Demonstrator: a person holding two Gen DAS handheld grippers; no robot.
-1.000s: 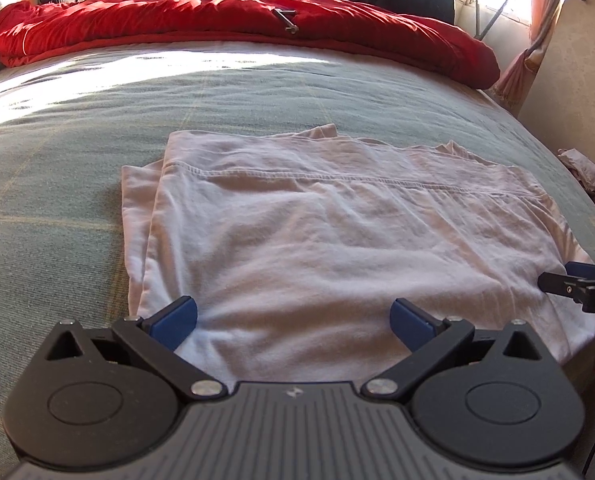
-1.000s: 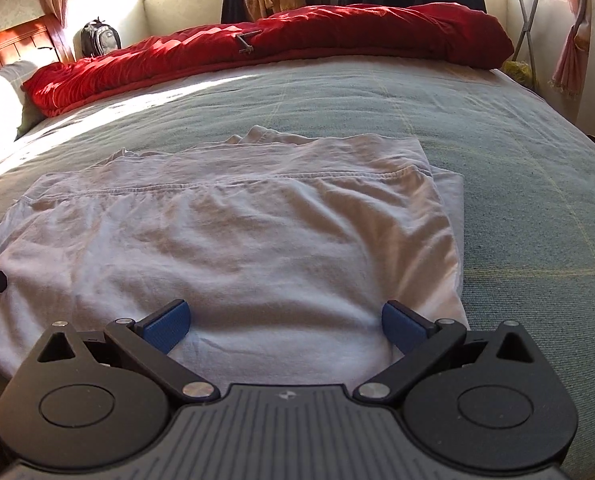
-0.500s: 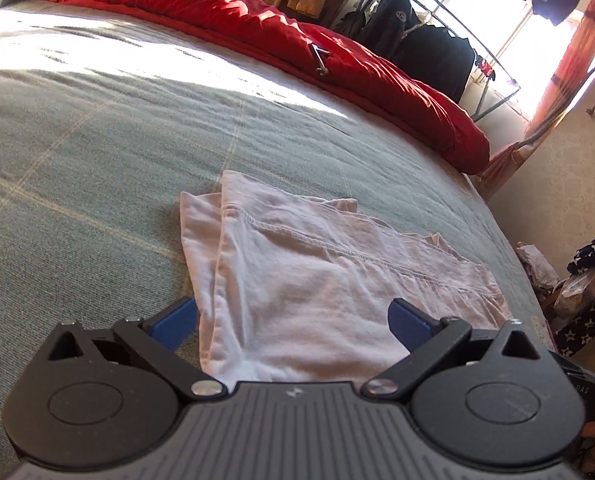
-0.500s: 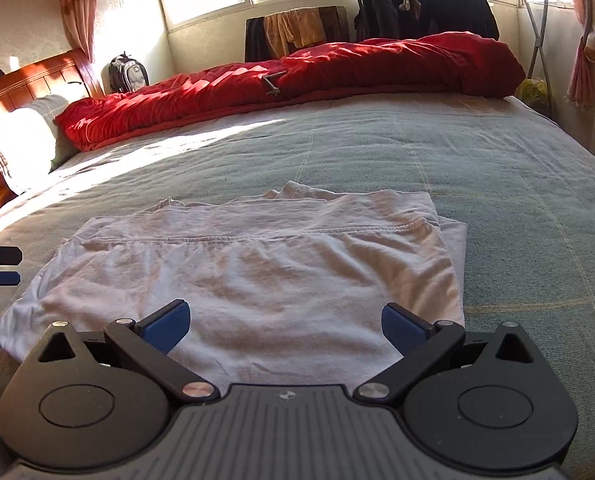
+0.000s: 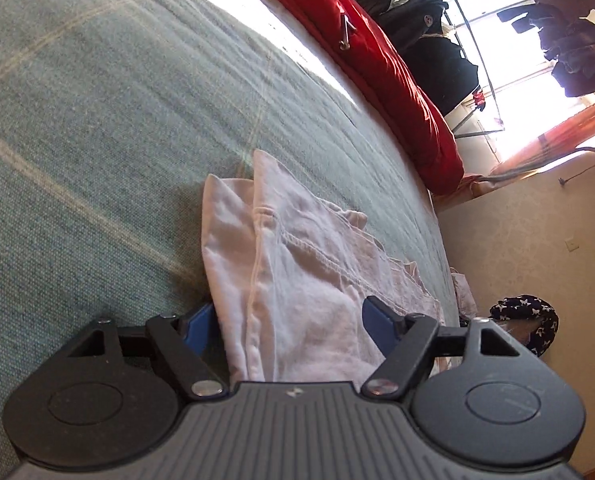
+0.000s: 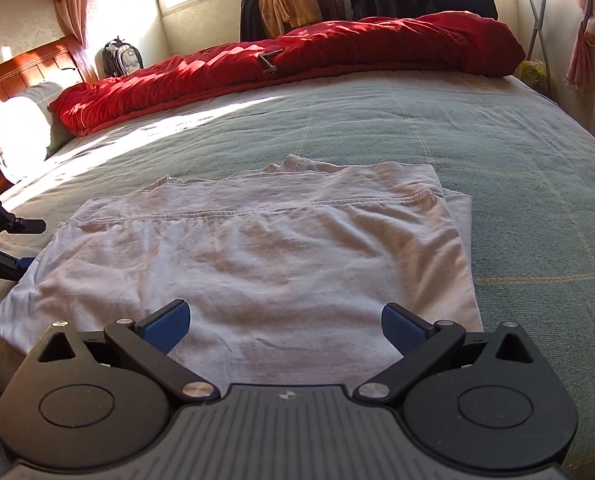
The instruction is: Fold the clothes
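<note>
So the white shirt (image 6: pixel 257 256) on the bed (image 6: pixel 497 152) looks partly folded, left gripper (image 5: pixel 285 328) closing around its end, right gripper (image 6: pixel 285 320) spread wide above it.

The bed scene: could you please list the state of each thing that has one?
Garment: partly folded, flat on the bed.
Left gripper: closing, garment edge between its fingers, not yet pinched.
Right gripper: open, above the garment's near edge.
Red quilt: bunched along the far side.
</note>
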